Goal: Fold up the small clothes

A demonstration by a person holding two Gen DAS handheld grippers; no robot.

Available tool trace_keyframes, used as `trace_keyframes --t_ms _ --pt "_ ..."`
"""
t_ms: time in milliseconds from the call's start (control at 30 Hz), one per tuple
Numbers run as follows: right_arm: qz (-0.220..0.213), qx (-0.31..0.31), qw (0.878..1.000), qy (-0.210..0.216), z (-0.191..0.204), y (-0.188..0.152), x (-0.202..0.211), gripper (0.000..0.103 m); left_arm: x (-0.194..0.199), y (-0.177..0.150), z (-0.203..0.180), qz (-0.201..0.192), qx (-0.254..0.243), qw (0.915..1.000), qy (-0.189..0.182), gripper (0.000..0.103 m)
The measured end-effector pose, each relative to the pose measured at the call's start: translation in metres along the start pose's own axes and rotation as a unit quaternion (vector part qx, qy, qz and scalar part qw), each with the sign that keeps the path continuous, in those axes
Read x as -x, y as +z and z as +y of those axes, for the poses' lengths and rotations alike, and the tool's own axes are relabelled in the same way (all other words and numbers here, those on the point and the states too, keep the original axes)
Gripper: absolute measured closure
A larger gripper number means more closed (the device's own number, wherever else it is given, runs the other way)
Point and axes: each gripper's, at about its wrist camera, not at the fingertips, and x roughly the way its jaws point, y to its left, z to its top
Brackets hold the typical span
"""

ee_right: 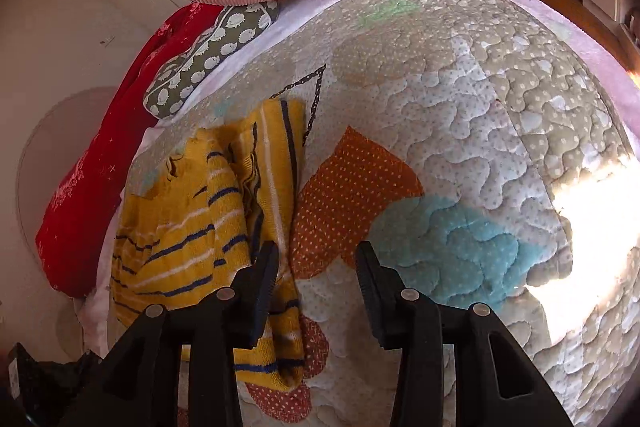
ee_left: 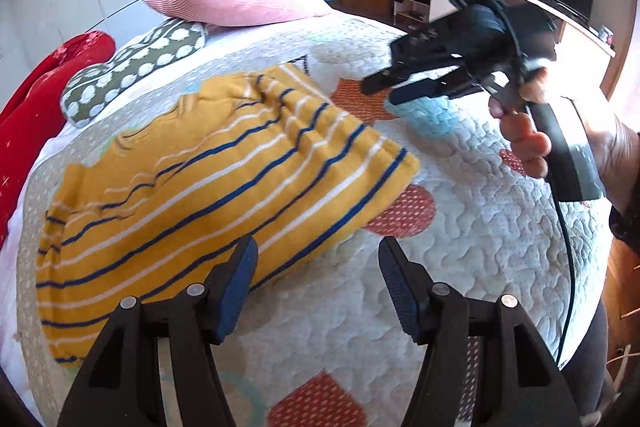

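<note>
Garment (ee_left: 224, 183): yellow knit, blue and white stripes, bunched and creased on quilt (ee_left: 460, 227), ahead-left of both tongs. Left tongs (ee_left: 318, 275) wide, empty. Right tongs (ee_right: 318, 267) wide, empty.

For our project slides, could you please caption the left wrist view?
Open left claw hovers beside a folded yellow knit garment with blue and white stripes on a quilted patchwork bedspread; right claw beyond.

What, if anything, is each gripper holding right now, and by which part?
Nothing is held. The left gripper and the right gripper are both open and empty, above the quilt. The yellow striped garment lies loose there, ungripped.
</note>
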Motion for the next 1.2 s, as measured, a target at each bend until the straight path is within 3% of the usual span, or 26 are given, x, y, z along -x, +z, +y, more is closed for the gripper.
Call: trace_keyframes --t_ms 133,300,433,500,533,567,600,767,867,933,1067,1200 --pt "0.038 -0.006 0.999 0.032 0.000 0.035 -0.027 0.056 -0.036 0.023 -0.035 0.002 -0.039 0.9990 0.021 0.041" --pt "0.068 0.013 0.997 0.036 0.007 0.059 -0.065 0.055 -0.074 0.039 -0.055 0.018 -0.065 0.9968 0.041 0.041" --pt "0.069 0.027 0.996 0.050 0.012 0.072 -0.083 0.054 -0.090 0.044 -0.058 0.019 -0.053 0.9972 0.048 0.042" --pt "0.070 0.042 0.995 0.051 0.017 0.075 -0.090 0.054 -0.090 0.047 -0.051 0.019 -0.029 0.9986 0.040 0.065" --pt "0.071 0.050 0.995 0.051 0.021 0.076 -0.092 0.060 -0.090 0.049 -0.046 0.020 -0.017 0.9987 0.045 0.084" --pt "0.073 0.053 0.994 0.055 0.025 0.077 -0.094 0.072 -0.088 0.050 -0.040 0.017 -0.002 0.9991 0.040 0.088" --pt "0.079 0.050 0.994 0.061 0.029 0.077 -0.096 0.093 -0.084 0.050 -0.032 0.015 0.016 0.9995 0.024 0.089" --pt "0.056 0.075 0.995 0.037 0.067 0.075 -0.079 0.093 -0.048 0.044 0.014 -0.015 0.109 0.9938 -0.015 0.091" --pt "0.041 0.091 0.994 0.034 0.106 0.075 -0.064 0.093 -0.015 0.032 0.053 -0.045 0.175 0.9827 -0.040 0.091" --pt "0.034 0.107 0.993 0.036 0.140 0.074 -0.059 0.093 0.008 0.019 0.084 -0.066 0.226 0.9703 -0.058 0.091" --pt "0.038 0.154 0.987 0.028 0.225 0.060 -0.069 0.093 0.048 -0.022 0.152 -0.105 0.326 0.9362 -0.078 0.091" --pt "0.056 0.201 0.978 0.022 0.309 0.038 -0.109 0.093 0.073 -0.071 0.219 -0.128 0.401 0.9035 -0.081 0.091"
